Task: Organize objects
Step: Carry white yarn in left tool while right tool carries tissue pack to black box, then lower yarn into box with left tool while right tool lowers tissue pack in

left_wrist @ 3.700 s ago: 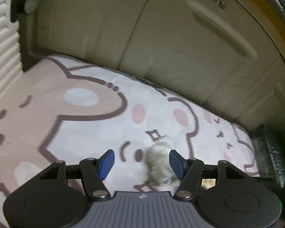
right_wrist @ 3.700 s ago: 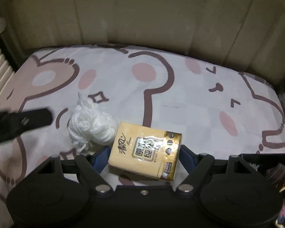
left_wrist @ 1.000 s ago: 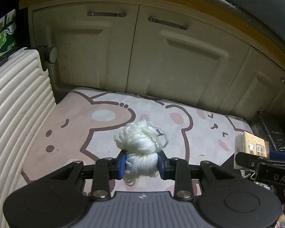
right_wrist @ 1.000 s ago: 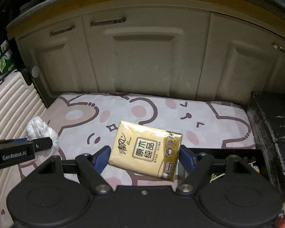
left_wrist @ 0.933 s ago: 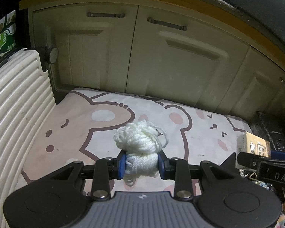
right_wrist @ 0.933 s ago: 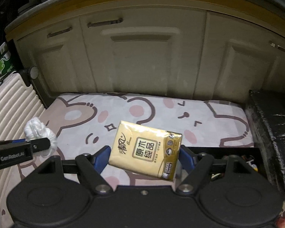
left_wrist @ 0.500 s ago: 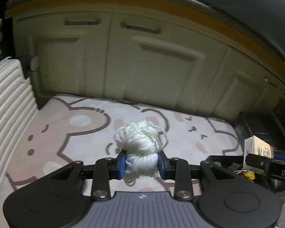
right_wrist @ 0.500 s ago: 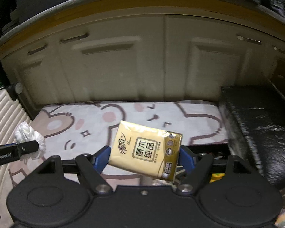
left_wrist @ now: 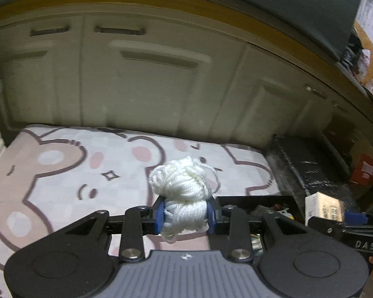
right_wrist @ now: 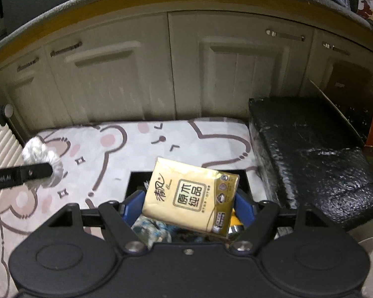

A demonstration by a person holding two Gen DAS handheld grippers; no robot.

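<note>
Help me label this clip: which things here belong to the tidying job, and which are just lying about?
In the job:
- yarn, gripped in the left tool
- tissue pack, gripped in the right tool
- black bin below

Lying about:
- bear mat
- cabinets
- black foam block

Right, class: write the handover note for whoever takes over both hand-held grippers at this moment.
Left hand-held gripper: shut on the white yarn ball, held above the bear-print mat.
Right hand-held gripper: shut on the yellow tissue pack, over the open black bin, which already holds items.
Done: both items are picked up.
Left: probably drop the pack in the bin, then the yarn.
</note>
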